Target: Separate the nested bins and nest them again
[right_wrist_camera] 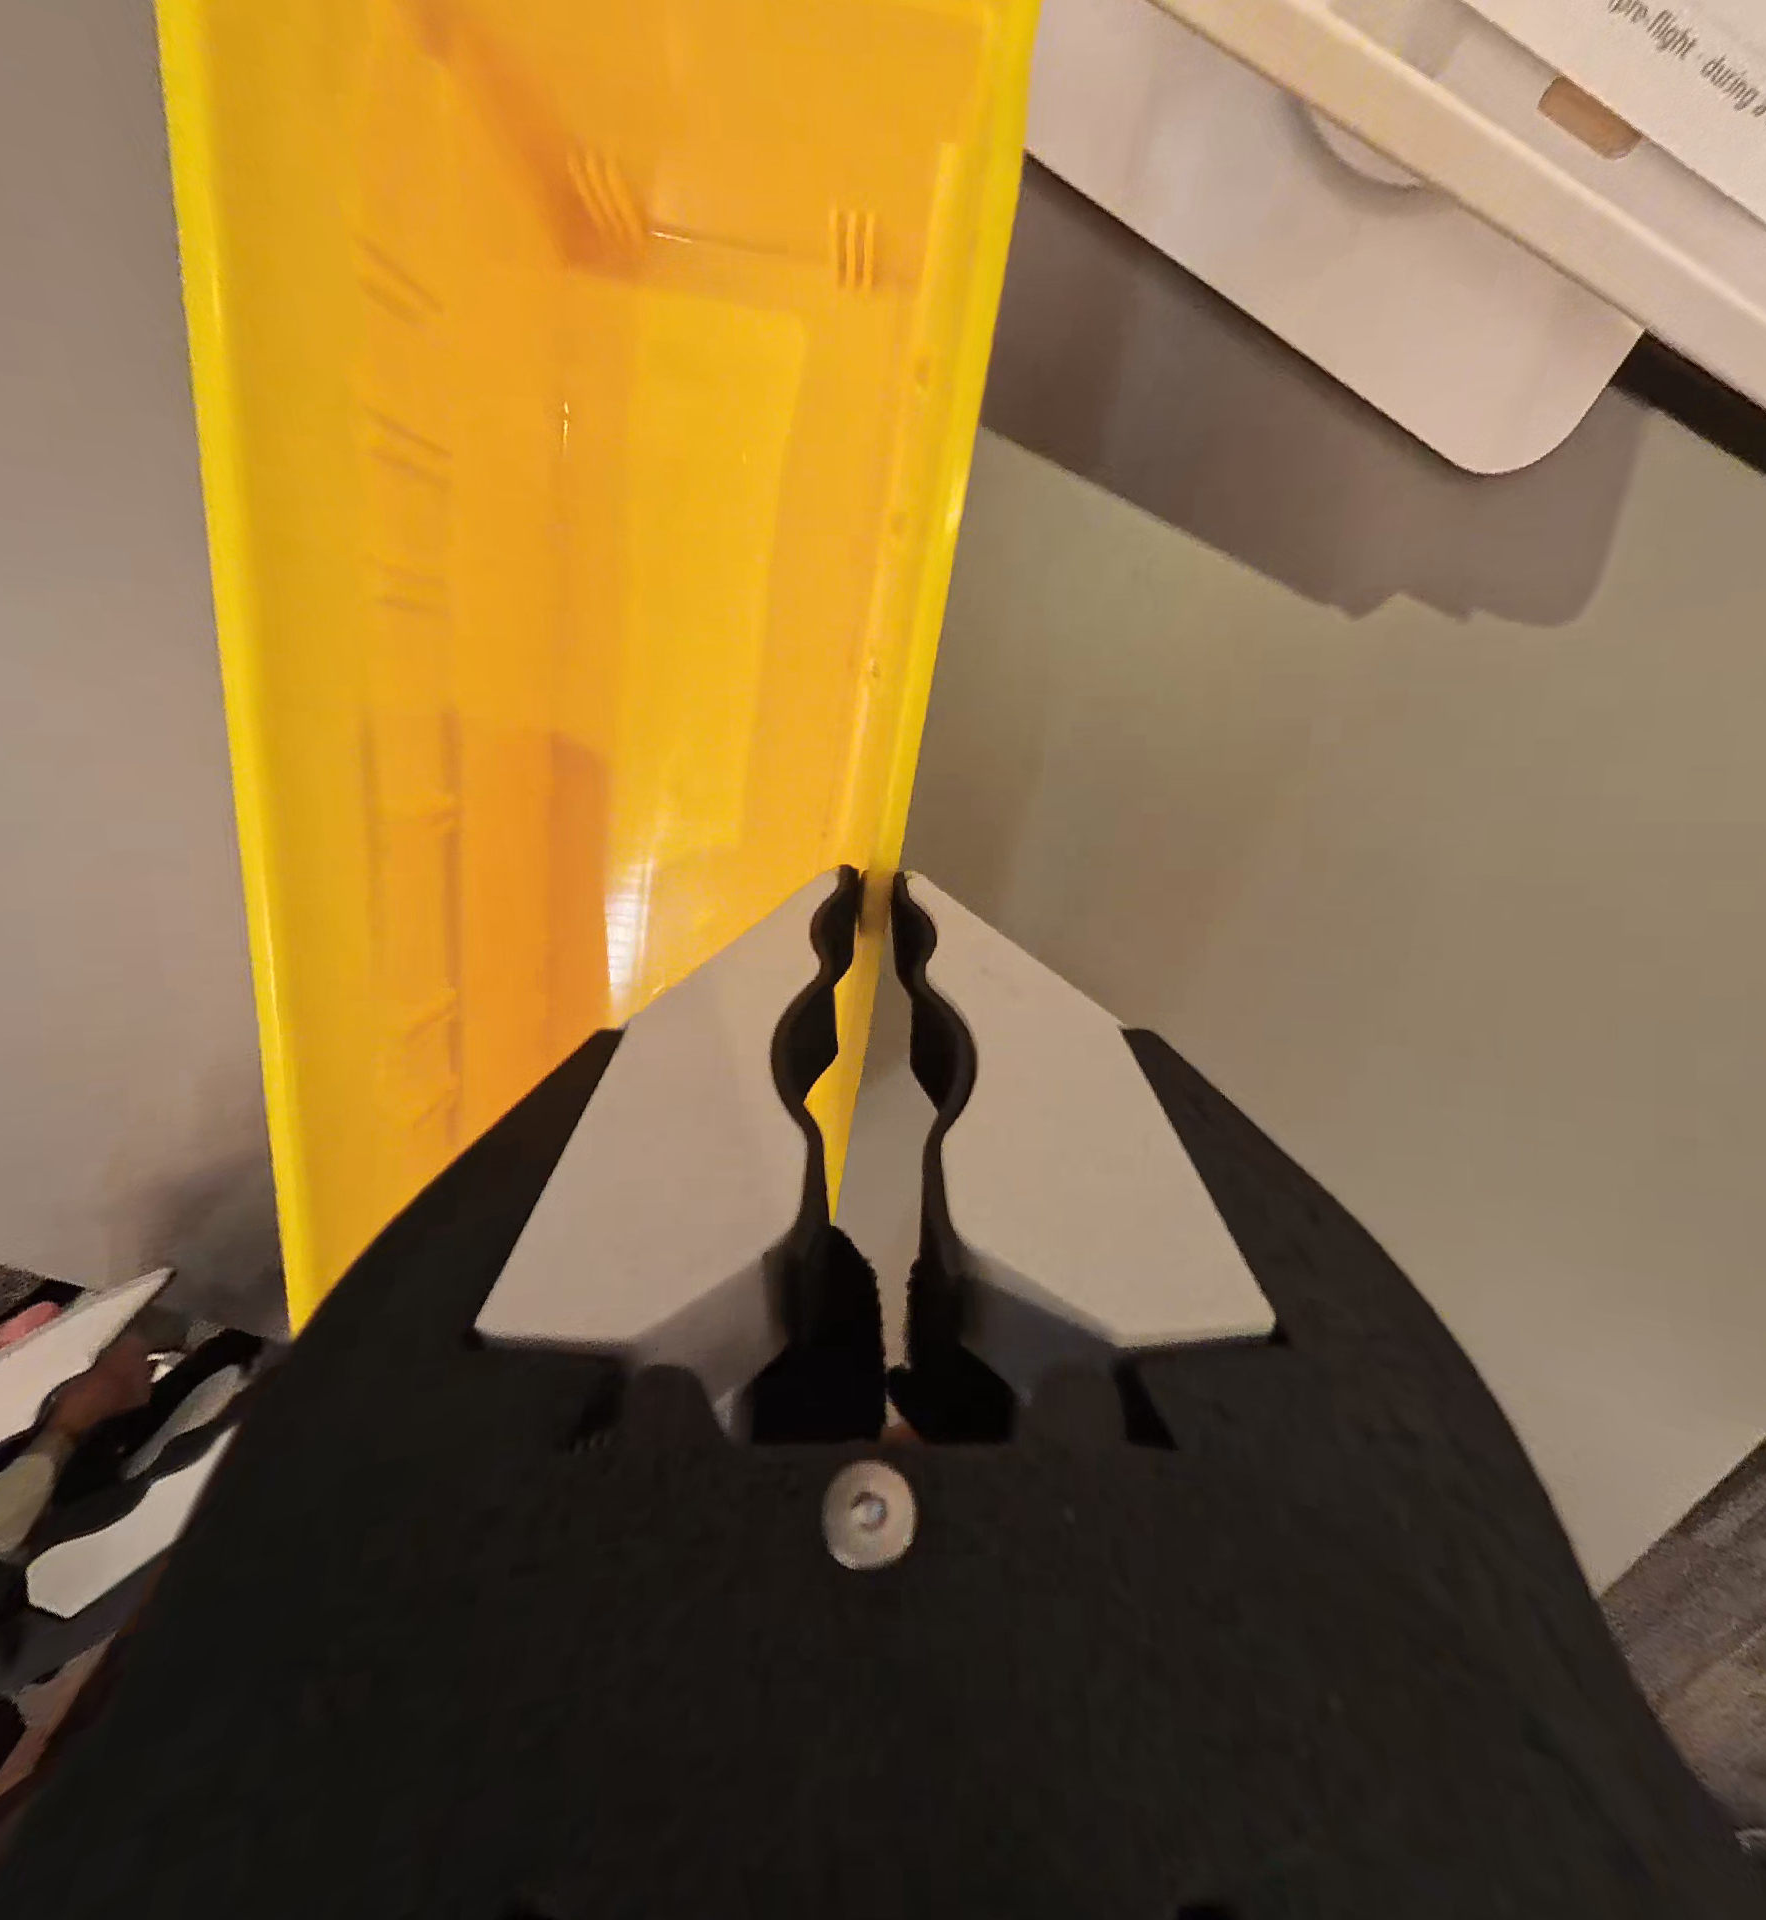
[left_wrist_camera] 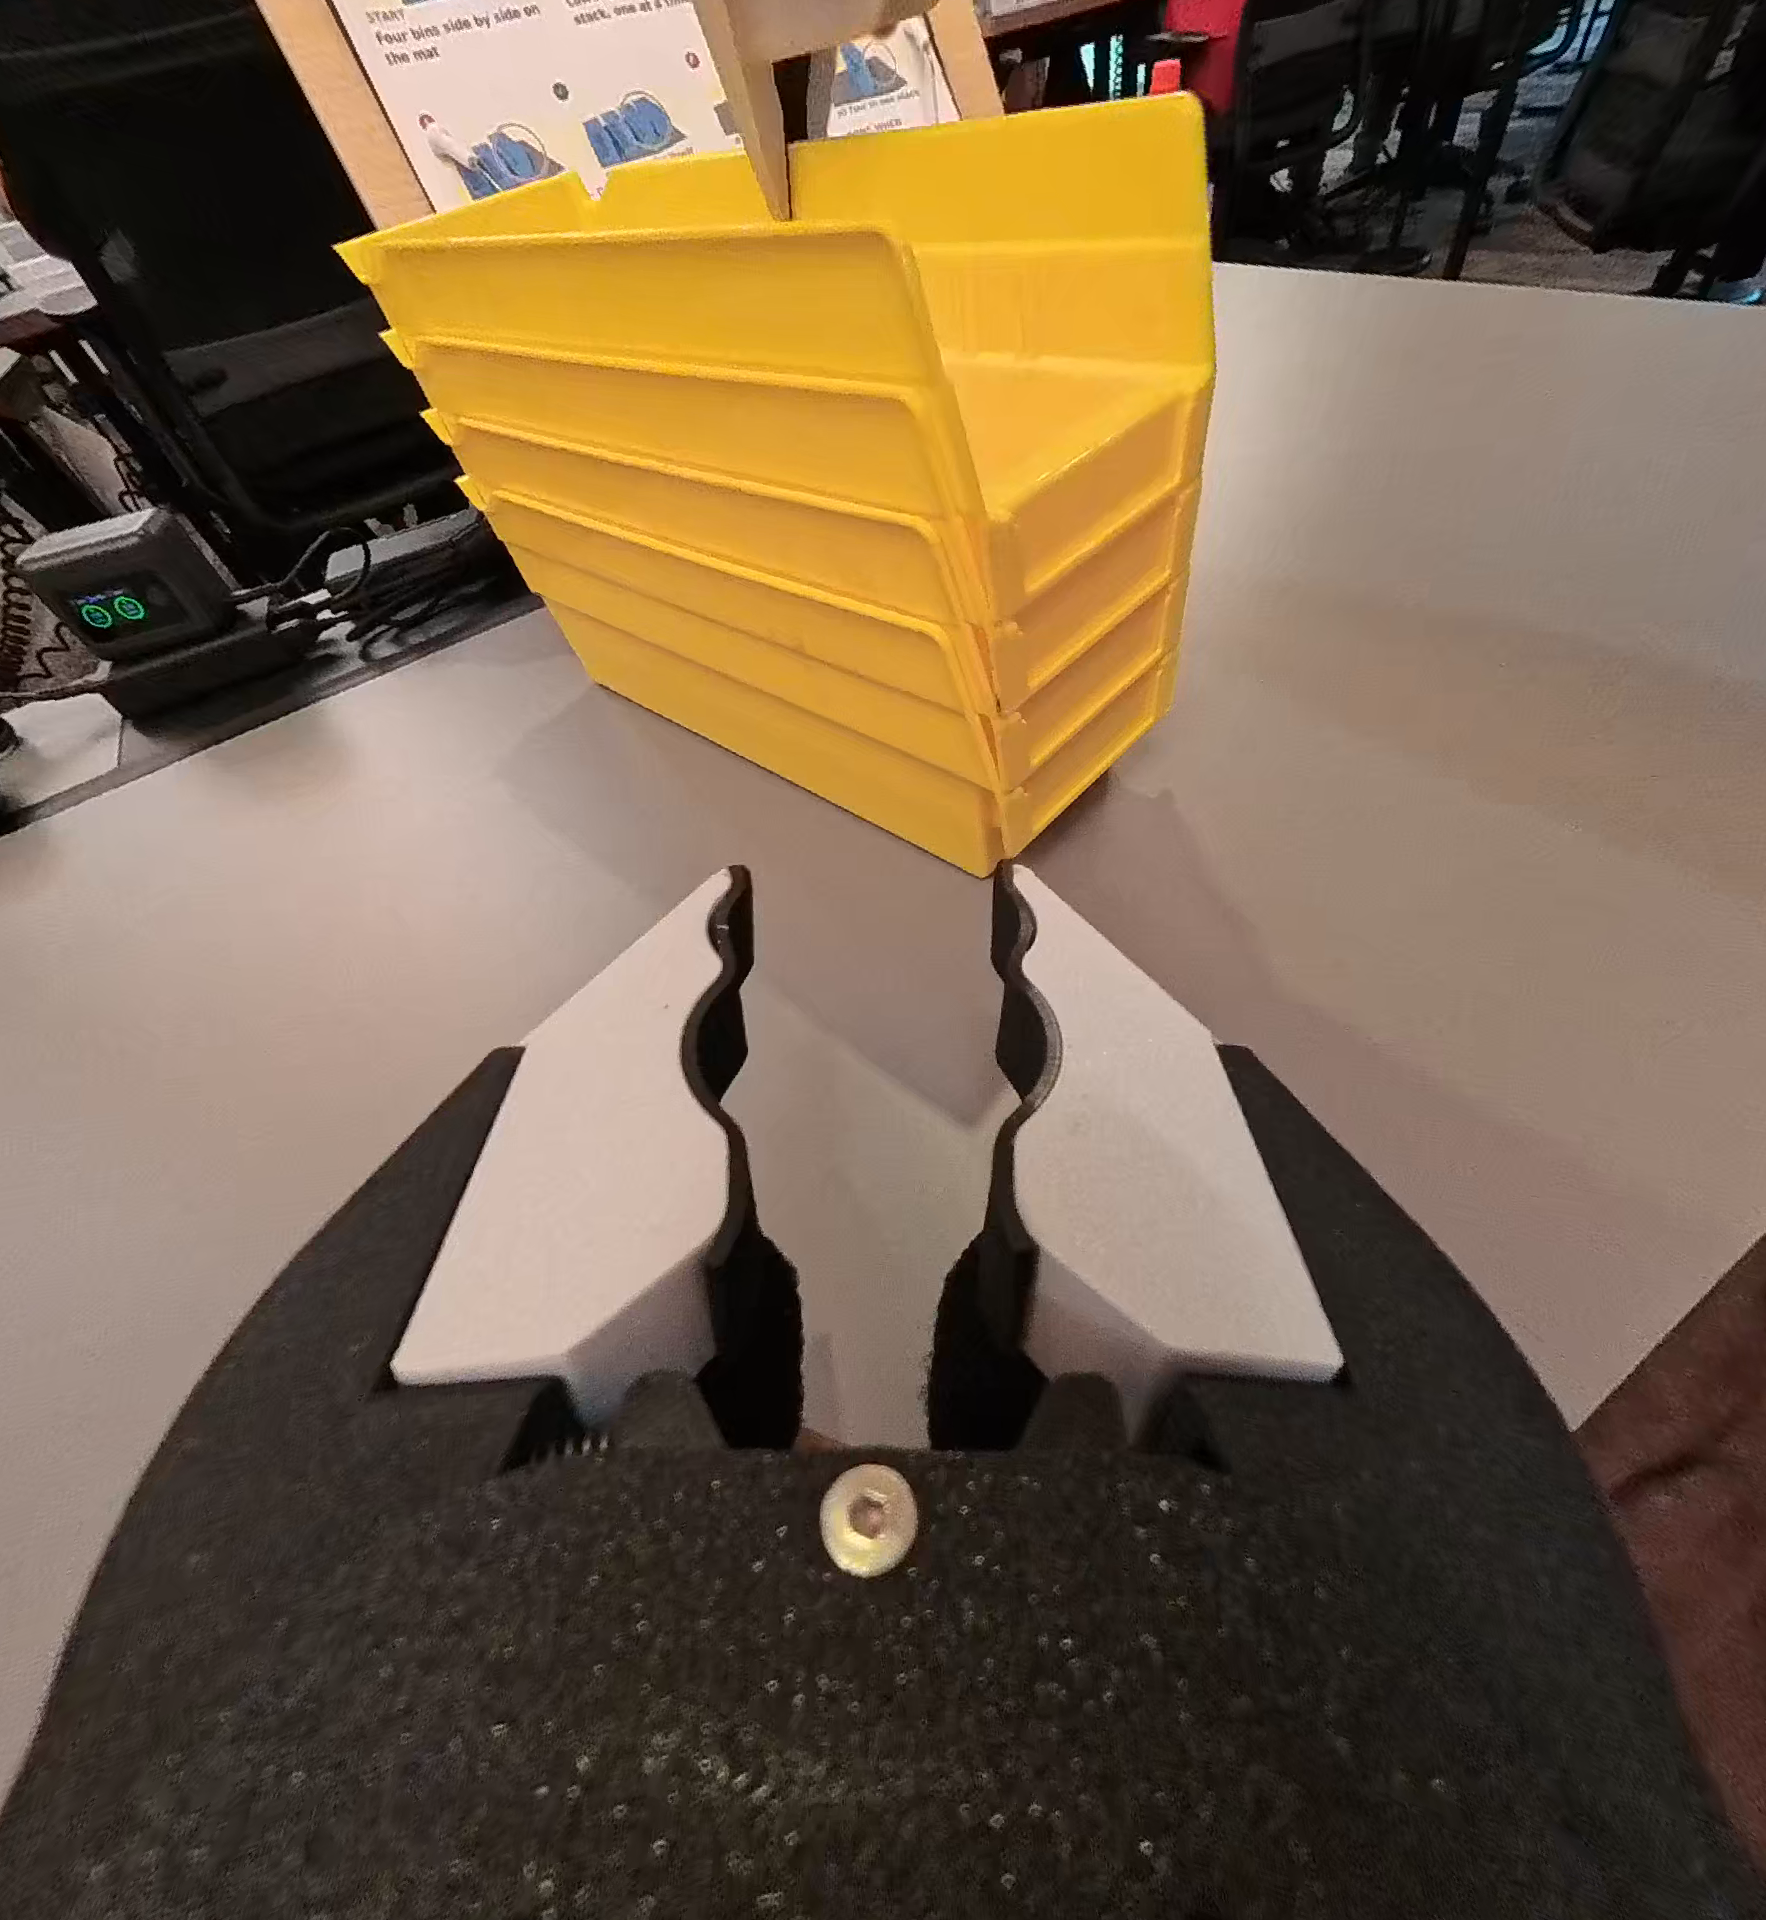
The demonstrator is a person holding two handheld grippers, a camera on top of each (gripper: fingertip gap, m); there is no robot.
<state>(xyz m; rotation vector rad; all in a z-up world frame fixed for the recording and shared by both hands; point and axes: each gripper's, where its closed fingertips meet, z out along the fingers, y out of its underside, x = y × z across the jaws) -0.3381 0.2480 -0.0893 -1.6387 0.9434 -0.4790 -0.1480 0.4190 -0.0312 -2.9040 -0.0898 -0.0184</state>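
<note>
A stack of several nested yellow bins [left_wrist_camera: 754, 582] stands on the grey table [left_wrist_camera: 1481, 727]. My left gripper [left_wrist_camera: 874, 894] is open and empty, low over the table just in front of the stack's near corner. My right gripper [right_wrist_camera: 871, 883] is shut on the thin wall of the top yellow bin [right_wrist_camera: 598, 520], whose inside I look down into. In the left wrist view one of its fingers [left_wrist_camera: 759, 114] comes down onto the top bin's far wall. The left gripper also shows in the right wrist view [right_wrist_camera: 58, 1455], at the lower left.
A white instruction board [left_wrist_camera: 546, 94] stands behind the stack and also shows in the right wrist view [right_wrist_camera: 1430, 260]. A black charger and cables [left_wrist_camera: 131, 603] lie off the table's left edge. Chairs stand beyond the far edge.
</note>
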